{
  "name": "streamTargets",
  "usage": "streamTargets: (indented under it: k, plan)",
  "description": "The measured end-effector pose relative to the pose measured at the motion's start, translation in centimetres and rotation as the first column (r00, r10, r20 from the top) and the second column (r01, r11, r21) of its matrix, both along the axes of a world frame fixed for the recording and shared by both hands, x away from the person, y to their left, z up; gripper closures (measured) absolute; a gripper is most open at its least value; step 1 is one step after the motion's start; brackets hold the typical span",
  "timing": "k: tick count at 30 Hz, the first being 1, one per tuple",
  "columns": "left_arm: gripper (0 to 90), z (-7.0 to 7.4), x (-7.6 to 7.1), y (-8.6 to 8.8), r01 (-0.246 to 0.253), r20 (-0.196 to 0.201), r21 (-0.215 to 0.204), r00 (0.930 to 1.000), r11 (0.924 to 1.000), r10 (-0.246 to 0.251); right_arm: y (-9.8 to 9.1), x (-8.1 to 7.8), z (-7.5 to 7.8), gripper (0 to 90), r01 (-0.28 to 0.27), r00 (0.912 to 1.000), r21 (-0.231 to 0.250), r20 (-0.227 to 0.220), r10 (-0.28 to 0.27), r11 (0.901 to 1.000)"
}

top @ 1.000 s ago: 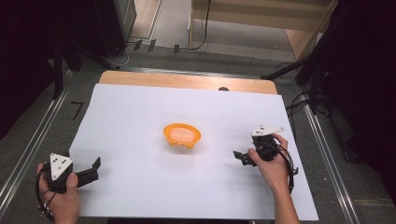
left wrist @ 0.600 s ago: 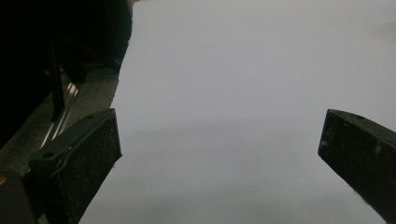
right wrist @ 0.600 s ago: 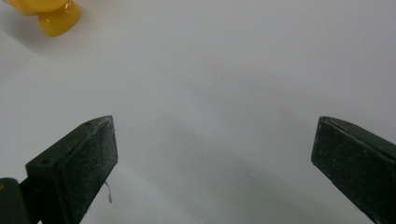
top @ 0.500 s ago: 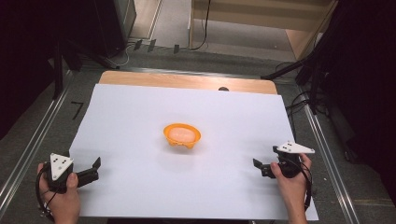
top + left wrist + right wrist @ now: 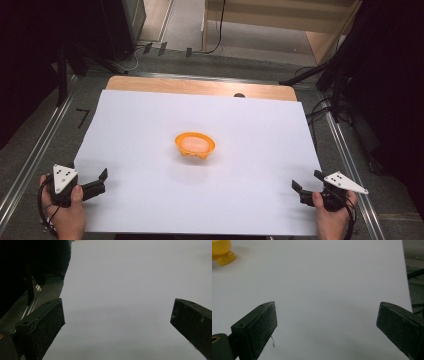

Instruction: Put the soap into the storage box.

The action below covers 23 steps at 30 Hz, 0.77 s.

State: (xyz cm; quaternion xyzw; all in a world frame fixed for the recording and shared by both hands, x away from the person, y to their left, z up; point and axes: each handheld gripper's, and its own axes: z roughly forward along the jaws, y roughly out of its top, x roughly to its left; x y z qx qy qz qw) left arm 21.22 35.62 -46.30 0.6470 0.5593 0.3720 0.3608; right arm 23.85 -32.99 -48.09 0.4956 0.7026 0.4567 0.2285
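A: Looking at the high view first, where is the orange bowl (image 5: 195, 145)?

B: Near the middle of the frame, upright on the white sheet (image 5: 150, 120) that covers the bench (image 5: 200, 86), well apart from both hands. Something pale sits inside it; I can't tell what from here.

A: And the hand-held grippers?

B: The left hand-held gripper (image 5: 98, 181) is at the lower left of the frame, the right hand-held gripper (image 5: 306, 186) at the lower right. Both sit at the near corners of the sheet, their jaws angled in towards the bowl. My guess is they are parked there to leave it clear.

A: What about the left gripper view?

B: Its two black jaws stand wide apart at the bottom corners, released, with bare white sheet between them and the dark floor at the upper left.

A: The right gripper view?

B: Much the same: jaws spread and holding nothing. They have just been closing a touch, yet a broad gap remains. The bowl (image 5: 222, 252) peeks in at the upper left corner, so this one seems aimed roughly past it, perhaps readying an approach.
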Motion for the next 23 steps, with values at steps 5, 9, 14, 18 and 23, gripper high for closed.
streamTargets:
  k: [5, 9, 14, 18, 23]
  plan:
    - [0.0, 0.0, -0.1, 0.1, -0.001, 0.005, -0.003, 1.0000, 1.0000, 0.001, -0.7, -1.1, 0.1, 5.5, 0.039, 0.9988, 0.013, 0.029, -0.040, 0.9991]
    - [0.0, 0.0, 0.0, 0.1, -0.002, 0.005, -0.012, 1.0000, 0.9999, 0.002, -1.4, -2.4, -0.1, 5.8, 0.051, 0.9974, 0.016, 0.049, -0.052, 0.9986]
    - [0.0, 0.0, 0.0, 0.3, 0.000, 0.004, -0.024, 1.0000, 0.9997, 0.000, -1.9, -3.4, -0.1, 14.1, 0.143, 0.9876, 0.018, 0.062, -0.144, 0.9895]
    - [0.0, 0.0, 0.0, 0.3, 0.000, 0.003, -0.027, 1.0000, 0.9996, 0.000, -1.8, -3.7, -0.2, 16.3, 0.167, 0.9830, 0.020, 0.074, -0.168, 0.9858]
    - [0.0, 0.0, 0.0, 0.3, -0.001, -0.002, -0.030, 1.0000, 0.9996, 0.001, -1.6, -3.7, -0.1, 19.3, 0.183, 0.9799, 0.009, 0.078, -0.183, 0.9831]
